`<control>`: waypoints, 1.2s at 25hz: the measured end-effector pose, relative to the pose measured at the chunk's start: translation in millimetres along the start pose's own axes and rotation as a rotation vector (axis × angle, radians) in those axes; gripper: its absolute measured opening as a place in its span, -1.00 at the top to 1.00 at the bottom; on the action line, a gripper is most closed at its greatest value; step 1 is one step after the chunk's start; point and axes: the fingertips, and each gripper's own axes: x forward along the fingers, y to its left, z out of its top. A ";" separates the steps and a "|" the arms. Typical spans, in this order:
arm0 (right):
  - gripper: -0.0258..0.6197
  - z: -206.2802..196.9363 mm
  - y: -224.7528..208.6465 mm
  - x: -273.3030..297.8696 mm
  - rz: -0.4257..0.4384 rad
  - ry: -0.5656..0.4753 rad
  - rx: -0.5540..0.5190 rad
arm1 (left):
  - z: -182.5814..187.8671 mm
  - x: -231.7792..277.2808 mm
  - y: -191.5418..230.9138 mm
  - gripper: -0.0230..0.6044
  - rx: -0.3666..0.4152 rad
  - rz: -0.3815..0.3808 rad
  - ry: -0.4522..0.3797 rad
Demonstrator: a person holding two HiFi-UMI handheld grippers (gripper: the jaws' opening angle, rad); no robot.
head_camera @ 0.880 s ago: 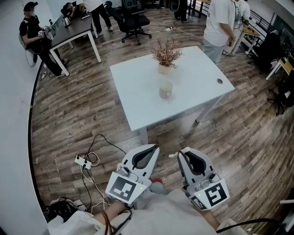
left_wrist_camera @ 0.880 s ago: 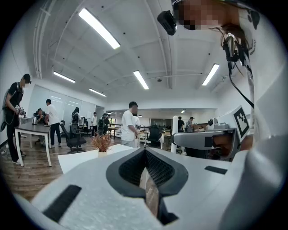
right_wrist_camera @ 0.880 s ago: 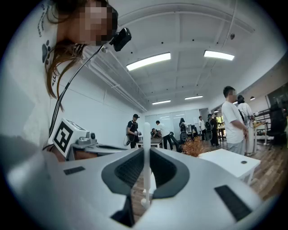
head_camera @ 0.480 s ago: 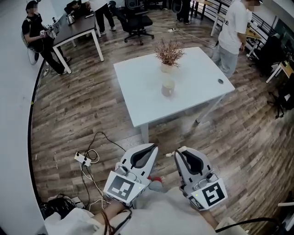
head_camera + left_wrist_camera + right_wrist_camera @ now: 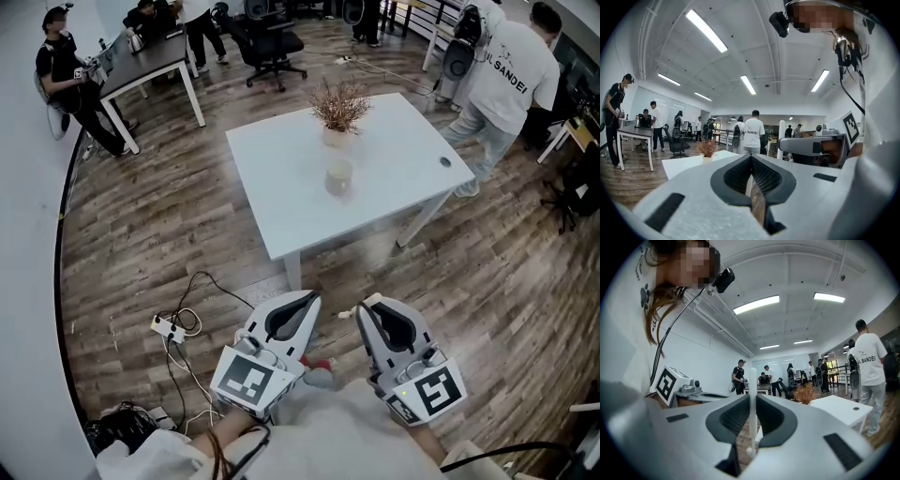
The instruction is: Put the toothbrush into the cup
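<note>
Right gripper (image 5: pixel 368 307): jaws pinch a thin white toothbrush (image 5: pixel 752 418), which stands upright between the pads. Left gripper (image 5: pixel 308 301): jaws pressed together, nothing between them. Both are held close to the body, well apart from the white table (image 5: pixel 281 178), where 1 cup (image 5: pixel 338 177) stands near a dried plant (image 5: pixel 339 111).

Judgement: the brush is light, stiff, smooth plastic and may pivot in a narrow pinch. A mid-handle hold suits best, with the free end lowered into the cup.
</note>
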 end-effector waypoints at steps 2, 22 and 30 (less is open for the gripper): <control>0.75 -2.5 3.6 0.9 -0.011 -0.002 -0.004 | -2.7 -2.8 2.0 0.90 0.000 -0.011 -0.003; 0.76 0.1 -20.1 37.0 -0.090 -0.027 -0.007 | -11.4 6.4 55.1 0.90 0.035 -0.037 0.002; 0.76 -0.7 -53.8 70.2 -0.058 -0.024 -0.006 | -13.5 38.9 83.9 0.90 0.020 -0.001 0.007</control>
